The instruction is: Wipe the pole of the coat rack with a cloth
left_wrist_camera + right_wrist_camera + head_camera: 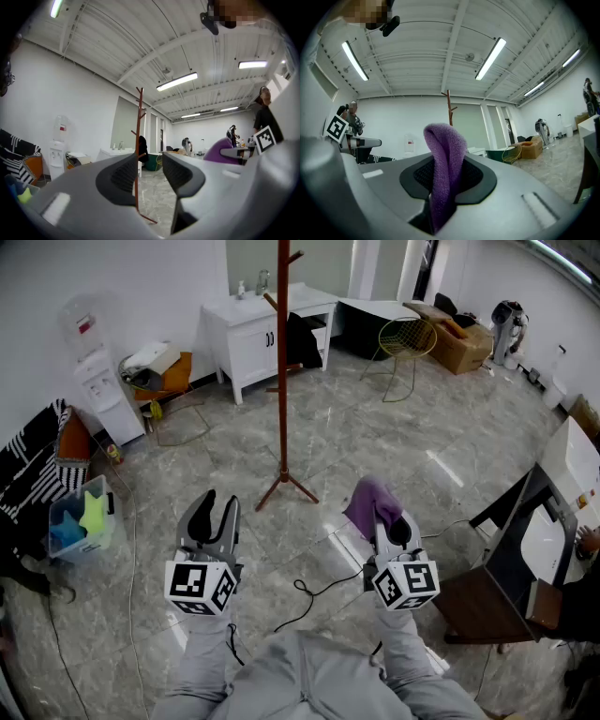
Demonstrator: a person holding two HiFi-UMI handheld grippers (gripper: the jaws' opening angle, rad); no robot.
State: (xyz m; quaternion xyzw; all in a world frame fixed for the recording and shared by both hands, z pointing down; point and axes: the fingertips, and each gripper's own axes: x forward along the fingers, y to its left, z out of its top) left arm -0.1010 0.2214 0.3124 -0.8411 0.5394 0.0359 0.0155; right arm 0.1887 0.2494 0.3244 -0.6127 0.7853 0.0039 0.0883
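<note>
Two tongs, one cloth and one rack, entered left to right. Item one, far left by the wall: a water dispenser [101, 381], no part of the job. Item two: my left gripper [218, 507], jaws spread with nothing between them; in the left gripper view [152, 171] the only thing showing through the gap is the distant rack, not touched. Item three: the coat rack [282, 362], reddish-brown wood, standing upright on splayed feet on the marble floor, its pole's long axis vertical and its top pegs running out of the head view. It stands ahead of both tongs and between them, a little closer to the left gripper's line, well apart from either. Item four: my right gripper [380, 521], jaws pressed on a purple cloth [371, 500] whose folded end sticks up past the tips [445, 159]; in the right gripper view the rack [449, 108] shows just behind that fold. Wiping has not begun, by my judgement. The cloth hand sits to the right of the rack's base, so it must go forward and leftward to meet the pole, then stroke up and down its length.
</note>
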